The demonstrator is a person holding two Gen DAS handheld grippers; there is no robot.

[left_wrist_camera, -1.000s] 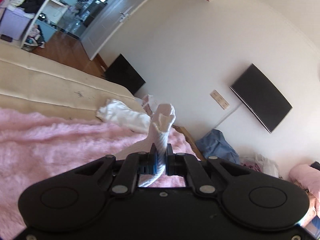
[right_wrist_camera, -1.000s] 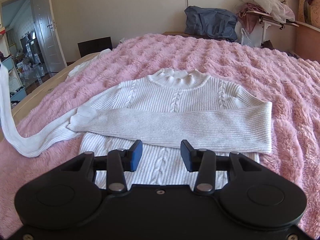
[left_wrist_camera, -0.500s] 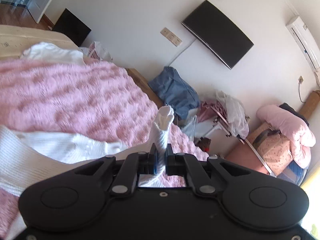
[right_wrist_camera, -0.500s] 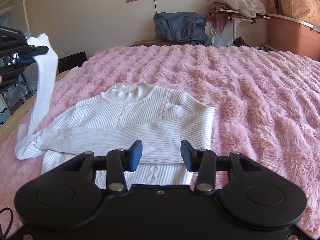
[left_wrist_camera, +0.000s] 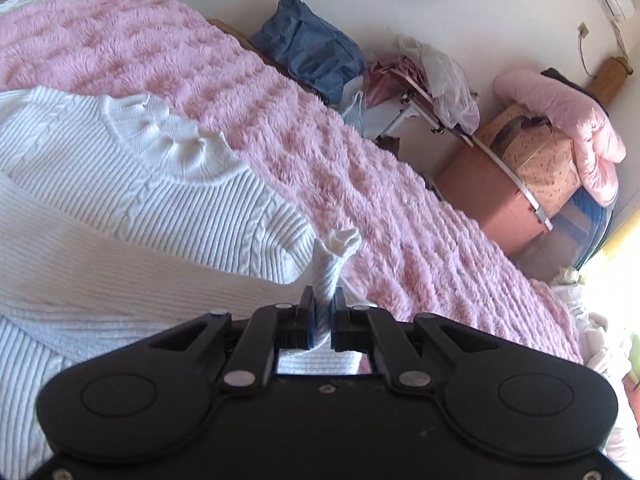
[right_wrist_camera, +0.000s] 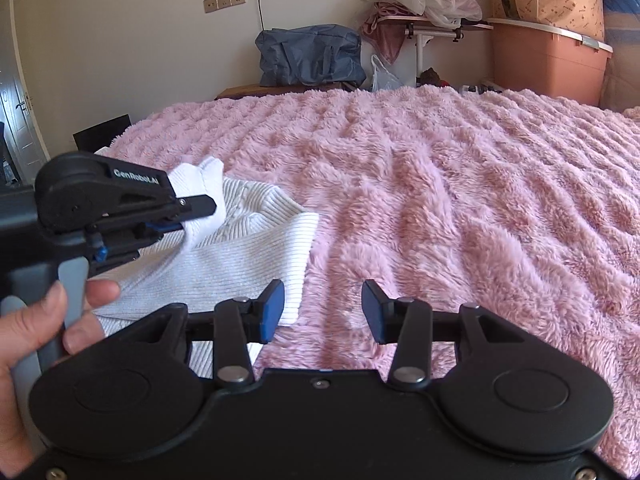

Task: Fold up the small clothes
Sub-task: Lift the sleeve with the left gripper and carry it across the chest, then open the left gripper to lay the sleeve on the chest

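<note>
**Sleeve cuff pinched in left gripper over folded sweater**

Sweater [left_wrist_camera: 120, 208] of white ribbed knit lies on the fluffy pink blanket [right_wrist_camera: 440, 184] that covers the bed, toward the left side of the right wrist view. One sleeve is already laid across the body of the garment, its folded edge reaching the blanket just left of the right gripper's near finger. The left gripper [left_wrist_camera: 322, 312] has its jaws clamped tight on the cuff [left_wrist_camera: 336, 248] of the other sleeve; the bunched end of the cuff sticks out past the fingertips, and the rest of the sleeve drops away beneath the tool toward the sweater. In the right wrist view the same gripper [right_wrist_camera: 192, 216] comes in from the left, held above the sweater, with the person's hand [right_wrist_camera: 36, 320] wrapped around its grey handle. The right gripper [right_wrist_camera: 323, 306] hangs over the near part of the blanket with its blue-padded fingers apart and nothing between them, just beside the sweater's right edge. Beyond the far end of the bed, a blue bag [right_wrist_camera: 308, 56] sits against the wall, and a pink storage box [right_wrist_camera: 548, 60] stands to the far right.
</note>
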